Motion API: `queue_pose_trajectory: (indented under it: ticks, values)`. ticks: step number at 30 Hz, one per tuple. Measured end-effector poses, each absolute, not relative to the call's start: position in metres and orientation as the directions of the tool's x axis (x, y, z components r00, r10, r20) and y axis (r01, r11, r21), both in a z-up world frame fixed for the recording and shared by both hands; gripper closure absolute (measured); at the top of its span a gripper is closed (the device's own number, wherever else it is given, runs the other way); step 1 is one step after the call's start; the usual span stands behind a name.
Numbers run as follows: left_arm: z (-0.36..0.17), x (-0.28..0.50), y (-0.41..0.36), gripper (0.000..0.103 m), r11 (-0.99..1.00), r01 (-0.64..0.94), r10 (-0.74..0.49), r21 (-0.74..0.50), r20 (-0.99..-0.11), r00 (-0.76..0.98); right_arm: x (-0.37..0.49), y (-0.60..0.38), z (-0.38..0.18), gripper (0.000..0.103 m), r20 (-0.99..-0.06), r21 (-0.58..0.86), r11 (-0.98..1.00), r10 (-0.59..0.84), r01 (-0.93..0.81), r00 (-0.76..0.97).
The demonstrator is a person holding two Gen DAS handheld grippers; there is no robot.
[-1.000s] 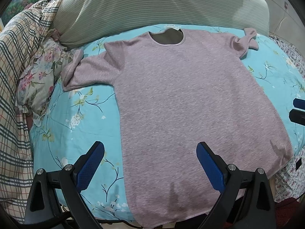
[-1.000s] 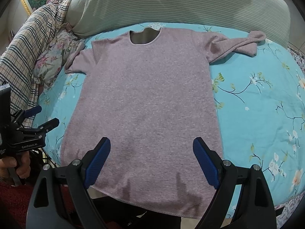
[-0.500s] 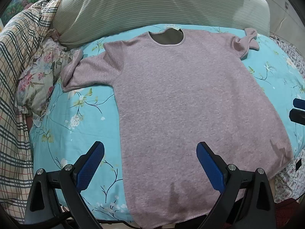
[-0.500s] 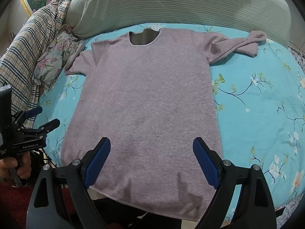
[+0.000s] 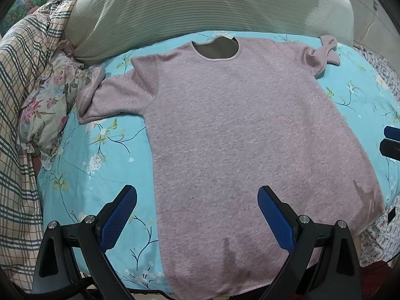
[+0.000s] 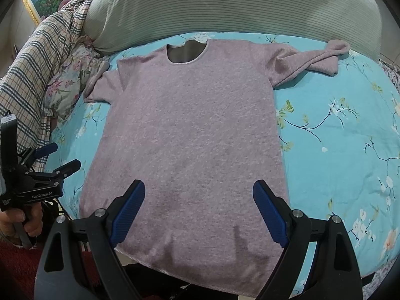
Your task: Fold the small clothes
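Observation:
A pink knit top (image 5: 237, 130) lies spread flat on the turquoise floral bedsheet (image 5: 100, 150), neck hole at the far side, hem toward me. It also shows in the right wrist view (image 6: 190, 135). Its left sleeve (image 5: 110, 97) lies out flat; its right sleeve (image 6: 315, 60) is bunched and twisted. My left gripper (image 5: 197, 195) is open and empty above the hem's left part. My right gripper (image 6: 198, 190) is open and empty above the hem's middle. The left gripper also shows in the right wrist view (image 6: 57, 157), off the top's left edge.
A large green striped pillow (image 6: 225, 10) lies across the far side of the bed. A plaid blanket (image 5: 22, 100) and a floral pillow (image 5: 50, 100) are piled at the left. The bed's near edge runs just under the hem.
Both grippers have stayed open and nearly still. The view has shifted only slightly.

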State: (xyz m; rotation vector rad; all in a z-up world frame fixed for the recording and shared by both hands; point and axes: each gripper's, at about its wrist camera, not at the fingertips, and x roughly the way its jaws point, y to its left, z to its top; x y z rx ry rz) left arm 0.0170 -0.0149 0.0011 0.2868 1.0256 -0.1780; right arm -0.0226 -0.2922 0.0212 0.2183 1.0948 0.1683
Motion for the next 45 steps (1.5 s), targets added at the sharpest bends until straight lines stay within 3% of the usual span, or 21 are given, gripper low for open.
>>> queue_pose_trajectory:
  ticks: [12,22,31,44,45]
  values:
    - [-0.010,0.054,-0.012,0.005,0.961,0.243,-0.002,0.130,-0.879,0.476,0.024,-0.356,0.007,0.015,-0.834,0.345,0.935,0.262,0.088,0.486]
    - [-0.023,0.101,-0.019,0.005,0.966,0.198,0.060,0.167,-0.888,0.455,0.110,-0.474,-0.010,0.015,-0.811,0.365,0.892,0.164,0.268,0.561]
    - [-0.054,0.143,-0.051,0.005,0.969,0.201,0.056,0.145,-0.917,0.396,0.212,-0.610,-0.028,0.041,-0.805,0.332,0.828,-0.001,0.452,0.593]
    - [-0.093,0.188,-0.091,0.005,0.973,0.178,0.089,0.145,-0.952,0.293,0.328,-0.727,-0.086,0.045,-0.814,0.333,0.756,-0.072,0.564,0.576]
    - [-0.095,0.191,-0.093,0.005,0.974,0.175,0.088,0.143,-0.954,0.285,0.330,-0.728,-0.089,0.053,-0.817,0.326,0.762,-0.071,0.559,0.572]
